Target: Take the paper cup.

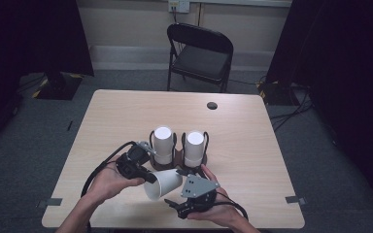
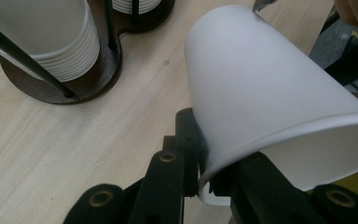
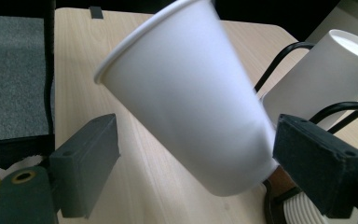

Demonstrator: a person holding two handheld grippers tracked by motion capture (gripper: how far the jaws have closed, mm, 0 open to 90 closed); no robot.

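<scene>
Black folding chair behind table; wall socket above.

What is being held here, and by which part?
The left gripper is shut on the rim of a single white paper cup, which lies tilted above the table. The right gripper is open, its pads apart from the cup's base.

The tabletop is evenly lit from above, while the room's left and right sides are lost in darkness. Soft, short shadows are cast beside the cup stacks. In the right gripper view the held cup is slightly smeared by motion blur; no glare is seen.
</scene>
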